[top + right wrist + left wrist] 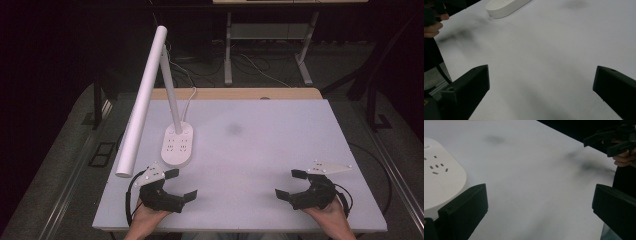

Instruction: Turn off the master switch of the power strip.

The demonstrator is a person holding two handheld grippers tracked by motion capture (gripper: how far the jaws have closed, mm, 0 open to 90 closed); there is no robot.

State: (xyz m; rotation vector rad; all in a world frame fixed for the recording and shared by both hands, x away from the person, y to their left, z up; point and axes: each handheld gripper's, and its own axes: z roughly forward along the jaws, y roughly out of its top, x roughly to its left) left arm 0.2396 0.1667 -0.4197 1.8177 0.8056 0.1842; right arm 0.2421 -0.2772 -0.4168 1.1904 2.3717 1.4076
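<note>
Tools, left [182,184] and right [288,184], both gape wide and empty at the counter's [260,145] near edge, lamp [178,145] just beyond the left one; nothing seems begun, so the next move is unclear.

lamp base [441,177] cut off at the left edge of the left gripper view, forearms cropped by the high view's bottom edge, far desk [270,30] lost in darkness at top

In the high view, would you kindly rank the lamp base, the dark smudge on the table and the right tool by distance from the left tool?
1. Lamp base, just beyond the left tool.
2. Dark smudge, mid-table, farther back.
3. Right tool, across the near edge.
</note>
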